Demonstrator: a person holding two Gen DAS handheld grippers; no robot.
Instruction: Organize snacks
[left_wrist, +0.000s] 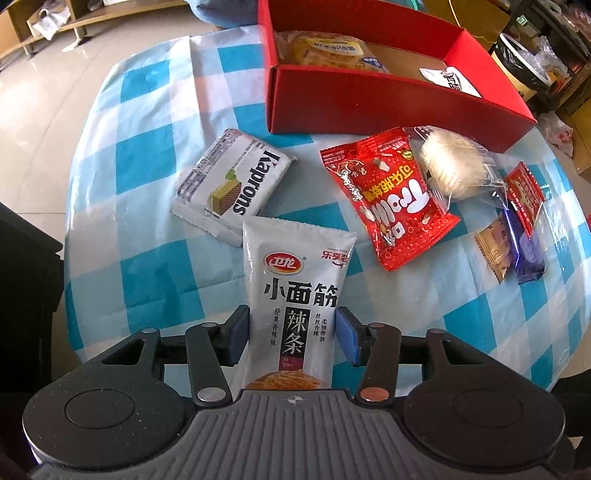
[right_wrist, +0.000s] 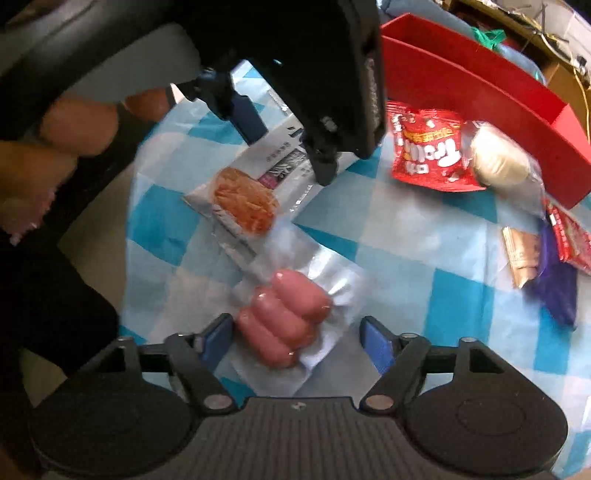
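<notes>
Left claw (left_wrist: 291, 338) straddles latiao packet (left_wrist: 295, 295); only right view shows sausages (right_wrist: 284, 317).

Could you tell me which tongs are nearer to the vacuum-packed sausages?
Right. The right tongs are open with the sausage pack lying between their fingers. The left tongs sit farther up the table, straddling the white spicy-strip packet instead.

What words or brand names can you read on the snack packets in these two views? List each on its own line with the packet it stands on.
"Kaprons": silver wafer packet.
"卫龙", "小面筋", "辣条": white spicy-strip packet between the left gripper fingers.
"Trolli": red candy packet, printed upside down.
Fine print on all packets, and the small packets at right: too small or blurred.
</notes>
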